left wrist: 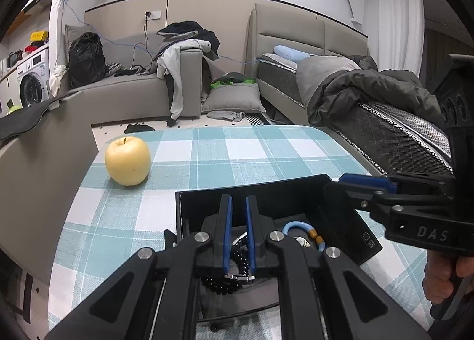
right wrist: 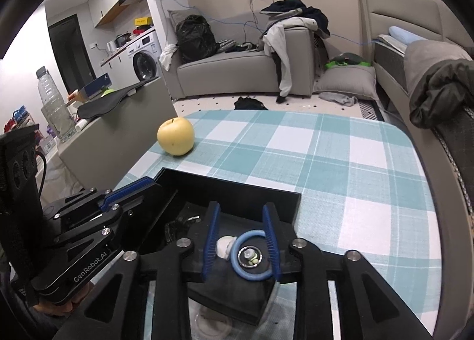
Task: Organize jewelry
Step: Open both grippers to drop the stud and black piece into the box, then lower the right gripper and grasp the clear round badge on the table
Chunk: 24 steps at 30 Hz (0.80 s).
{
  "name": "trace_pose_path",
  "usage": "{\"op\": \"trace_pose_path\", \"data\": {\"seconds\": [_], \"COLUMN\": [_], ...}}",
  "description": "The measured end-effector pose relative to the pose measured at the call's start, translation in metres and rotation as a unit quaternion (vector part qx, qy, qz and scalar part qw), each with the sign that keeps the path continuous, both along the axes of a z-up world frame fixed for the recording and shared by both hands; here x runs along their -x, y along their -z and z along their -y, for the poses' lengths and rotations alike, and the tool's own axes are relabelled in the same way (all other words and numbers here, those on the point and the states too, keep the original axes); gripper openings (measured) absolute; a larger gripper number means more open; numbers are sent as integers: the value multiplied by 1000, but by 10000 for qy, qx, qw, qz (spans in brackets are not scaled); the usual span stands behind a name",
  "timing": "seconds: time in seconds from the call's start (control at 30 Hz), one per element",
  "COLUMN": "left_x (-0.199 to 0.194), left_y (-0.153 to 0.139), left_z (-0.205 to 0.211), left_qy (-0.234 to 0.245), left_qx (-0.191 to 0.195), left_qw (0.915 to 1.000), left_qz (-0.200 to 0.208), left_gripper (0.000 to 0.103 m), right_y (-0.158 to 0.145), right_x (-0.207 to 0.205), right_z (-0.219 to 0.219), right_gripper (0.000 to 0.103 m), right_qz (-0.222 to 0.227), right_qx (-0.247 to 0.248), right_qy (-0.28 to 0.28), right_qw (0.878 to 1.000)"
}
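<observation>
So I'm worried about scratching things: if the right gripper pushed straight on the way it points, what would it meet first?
Probably the blue bracelet lying in the black box, right between the right gripper pads, with a small ring inside its loop. Depth is hard to judge.

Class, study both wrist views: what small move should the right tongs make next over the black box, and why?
Probably lift the right tongs straight up, clear of the black box. Their pads stand apart, not pressing the blue bracelet, which lies on the box's dark insert, so it looks placed. The left tongs are shut on black beads.
</observation>
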<state>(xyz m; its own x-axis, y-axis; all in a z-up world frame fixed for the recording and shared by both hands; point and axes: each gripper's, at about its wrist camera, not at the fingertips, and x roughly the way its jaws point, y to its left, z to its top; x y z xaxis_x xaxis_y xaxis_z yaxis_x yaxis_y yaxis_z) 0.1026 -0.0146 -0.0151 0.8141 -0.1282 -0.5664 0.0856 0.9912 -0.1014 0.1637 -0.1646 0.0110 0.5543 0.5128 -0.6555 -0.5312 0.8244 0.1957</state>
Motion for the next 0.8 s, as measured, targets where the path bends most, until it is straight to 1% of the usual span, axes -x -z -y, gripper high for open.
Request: {"op": "trace_pose_path", "data": {"seconds": [0.07,0.1,0.13,0.17,0.2,0.23,0.27,0.3,0.33,0.4,0.47,0.5,0.57,0.63,0.73,0.8], "left_x": [1,3,5,7,11,13,17,19,24,34,47,52,61,63,62,61], "left_y": [-1,-2,-3,-3,-5,-6,-7,-8,-10,-16,-22,-24,-28,-27,-18,-9], "left_z": [-2,-3,-5,-6,-8,-10,-12,-14,-17,-22,-25,-26,-29,-32,-37,-39], "left_qy": [3,-1,-29,-49,-66,-84,-130,-195,-284,-348,-429,-481,-567,-595,-672,-691], "left_qx": [53,63,56,68,106,128,139,140,162,195,99,27,-51,-64,-75,-91], "left_qw": [10000,10000,10000,10000,9999,9999,9998,9997,9995,9992,9989,9986,9979,9978,9976,9976], "left_qz": [-25,-12,5,22,52,62,43,9,-14,53,162,206,313,292,158,-2], "left_gripper": [6,10,18,22,30,42,50,65,73,76,89,102,102,102,102,102], "right_y": [-3,-3,-4,-5,-5,-6,-6,-6,-6,-5,-3,-1,3,9,18,25], "right_x": [2,4,7,8,11,13,15,18,20,24,29,33,40,46,54,58], "right_z": [4,5,8,8,10,11,12,14,16,19,21,21,20,19,17,16], "right_gripper": [44,48,55,64,71,83,94,97,101,103,103,103,103,103,103,103], "right_qz": [24,33,62,95,150,185,242,304,304,229,205,208,223,179,27,-57], "right_qx": [-53,-72,-74,-47,7,52,138,223,254,294,386,479,638,774,848,947], "right_qy": [16,12,0,9,26,42,126,275,355,424,453,444,402,333,216,205], "right_qw": [10000,10000,10000,9999,9999,9998,9995,9989,9986,9984,9980,9976,9969,9963,9962,9953]}}
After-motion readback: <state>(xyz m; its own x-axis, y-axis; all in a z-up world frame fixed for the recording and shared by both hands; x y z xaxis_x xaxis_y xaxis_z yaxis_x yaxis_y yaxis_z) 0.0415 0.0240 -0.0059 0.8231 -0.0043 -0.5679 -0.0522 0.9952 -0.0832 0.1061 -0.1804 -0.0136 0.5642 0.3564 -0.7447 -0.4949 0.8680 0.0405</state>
